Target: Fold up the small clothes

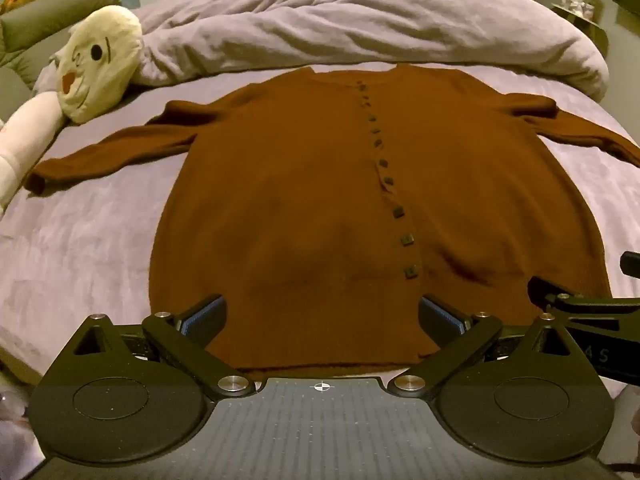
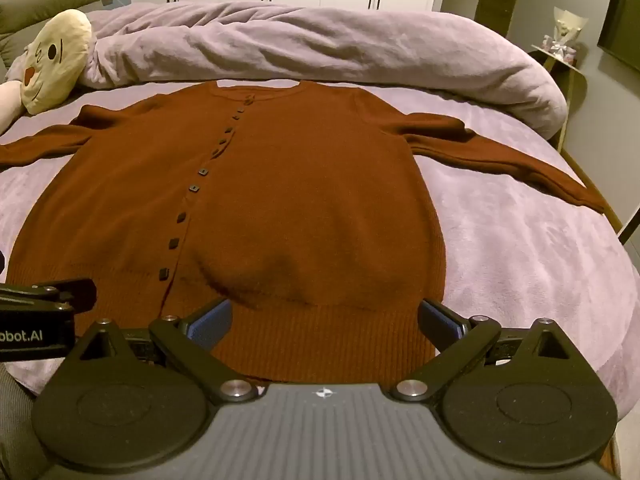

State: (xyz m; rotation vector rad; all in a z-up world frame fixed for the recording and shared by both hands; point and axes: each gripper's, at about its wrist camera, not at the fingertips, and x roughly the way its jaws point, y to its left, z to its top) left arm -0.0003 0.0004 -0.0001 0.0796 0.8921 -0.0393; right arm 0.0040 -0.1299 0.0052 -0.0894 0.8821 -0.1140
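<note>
A rust-brown buttoned cardigan [image 1: 320,184] lies flat, front up, on the lilac bed, both sleeves spread out sideways. It also shows in the right wrist view [image 2: 280,184]. My left gripper [image 1: 322,316] is open and empty, hovering over the left half of the hem. My right gripper [image 2: 324,320] is open and empty over the right half of the ribbed hem. A row of dark square buttons [image 1: 402,212] runs down the middle. Part of the right gripper shows at the right edge of the left wrist view [image 1: 580,304].
A rolled lilac duvet [image 1: 360,28] lies across the bed behind the collar. A cream plush toy [image 1: 100,64] rests at the far left by the left sleeve. A side table [image 2: 560,64] stands beyond the bed's right edge. Lilac sheet [image 2: 540,248] surrounds the cardigan.
</note>
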